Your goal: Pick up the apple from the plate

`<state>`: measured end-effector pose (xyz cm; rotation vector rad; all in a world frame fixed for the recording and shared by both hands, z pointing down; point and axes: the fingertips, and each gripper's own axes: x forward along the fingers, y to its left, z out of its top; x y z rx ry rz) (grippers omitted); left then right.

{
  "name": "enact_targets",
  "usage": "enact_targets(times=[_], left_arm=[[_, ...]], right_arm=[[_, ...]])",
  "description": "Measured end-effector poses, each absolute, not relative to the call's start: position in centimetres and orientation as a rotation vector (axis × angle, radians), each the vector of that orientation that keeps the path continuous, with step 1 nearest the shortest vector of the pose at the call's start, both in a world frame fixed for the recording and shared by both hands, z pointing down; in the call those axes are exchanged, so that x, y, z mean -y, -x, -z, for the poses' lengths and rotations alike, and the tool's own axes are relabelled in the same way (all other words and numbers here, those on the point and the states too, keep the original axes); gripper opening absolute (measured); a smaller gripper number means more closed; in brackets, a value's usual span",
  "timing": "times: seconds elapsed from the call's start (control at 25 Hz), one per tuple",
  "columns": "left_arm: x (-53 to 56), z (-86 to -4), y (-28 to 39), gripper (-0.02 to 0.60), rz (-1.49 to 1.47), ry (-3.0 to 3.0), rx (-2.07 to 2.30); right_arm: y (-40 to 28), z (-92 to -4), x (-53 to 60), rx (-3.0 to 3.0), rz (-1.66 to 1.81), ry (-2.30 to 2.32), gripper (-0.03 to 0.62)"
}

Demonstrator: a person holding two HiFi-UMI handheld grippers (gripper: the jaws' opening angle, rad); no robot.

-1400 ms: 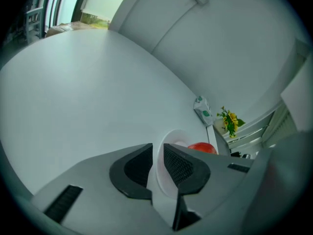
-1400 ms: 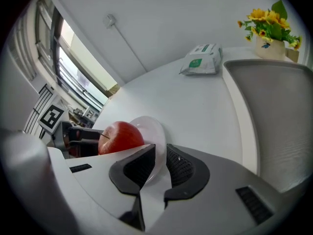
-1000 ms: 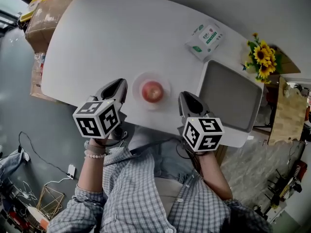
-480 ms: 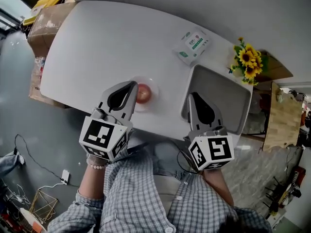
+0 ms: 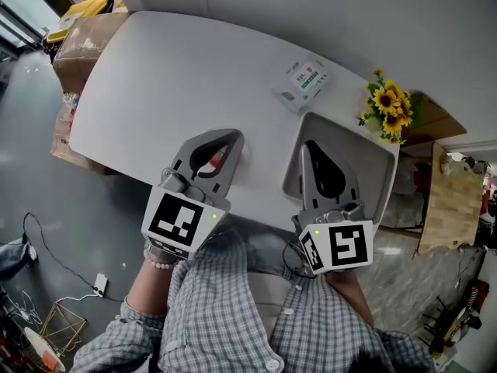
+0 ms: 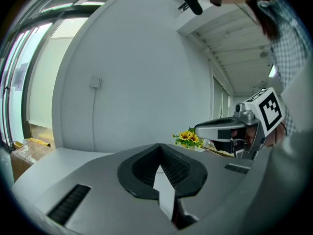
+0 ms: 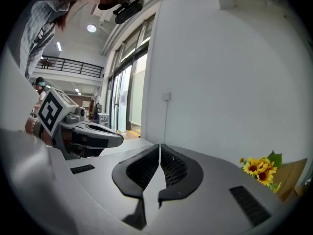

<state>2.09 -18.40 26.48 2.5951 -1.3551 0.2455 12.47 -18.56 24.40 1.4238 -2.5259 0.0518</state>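
- Head view: the apple (image 5: 217, 157) shows under the left gripper (image 5: 233, 135), seemingly on its plate (image 5: 238, 160).
- Left gripper, above the apple: jaws together, empty, so the grasp is undone.
- Right gripper (image 5: 308, 143), right of the apple: closed, empty.

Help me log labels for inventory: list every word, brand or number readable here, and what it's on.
No text is legible.
Packet on the table: green and red print, too small to read.
Marker cubes: black-and-white square codes, no words.
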Motion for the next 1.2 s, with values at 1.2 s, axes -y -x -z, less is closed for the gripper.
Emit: enact_targets(times=[1.2], left_arm=[[16.8,-25.1,-5.7,0.009,-0.221,-2.693,1.245]], right_arm=[[-12.7,-24.5,17.0,2.483,-0.003,-1.396,0.025]])
